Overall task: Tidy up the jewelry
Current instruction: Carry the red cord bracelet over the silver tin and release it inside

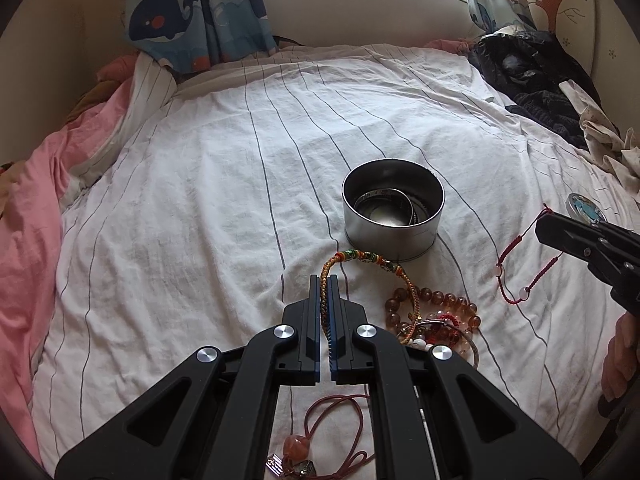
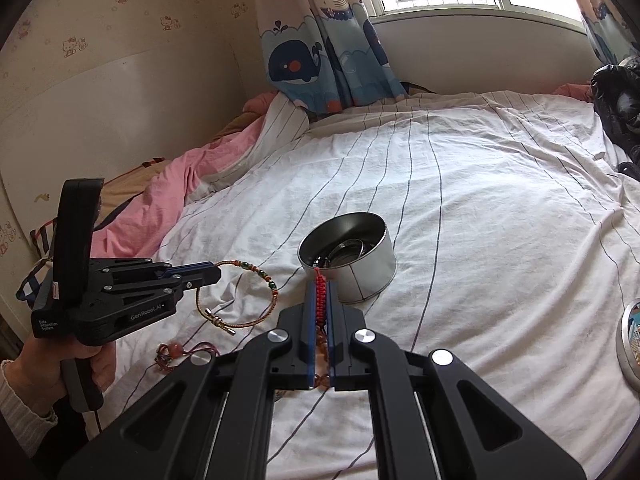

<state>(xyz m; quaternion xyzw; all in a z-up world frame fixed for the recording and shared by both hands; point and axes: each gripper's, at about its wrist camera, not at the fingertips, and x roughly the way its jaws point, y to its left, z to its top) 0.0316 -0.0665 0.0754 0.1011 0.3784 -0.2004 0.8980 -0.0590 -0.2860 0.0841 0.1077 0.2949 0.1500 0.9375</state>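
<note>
My left gripper is shut on a gold braided bracelet with green beads; the bracelet hangs in a loop just above the sheet. My right gripper is shut on a red knotted cord bracelet, whose loop with clear beads dangles from its tip. A round metal tin stands open on the bed just beyond both grippers, with silver bangles inside. A pile of amber beads and other pieces lies beside my left fingers. A red cord necklace with an orange stone lies under the left gripper.
The tin's lid lies on the striped white sheet to the right. A pink blanket bunches along the left edge, dark clothes at the far right. Whale curtains and a window stand behind the bed.
</note>
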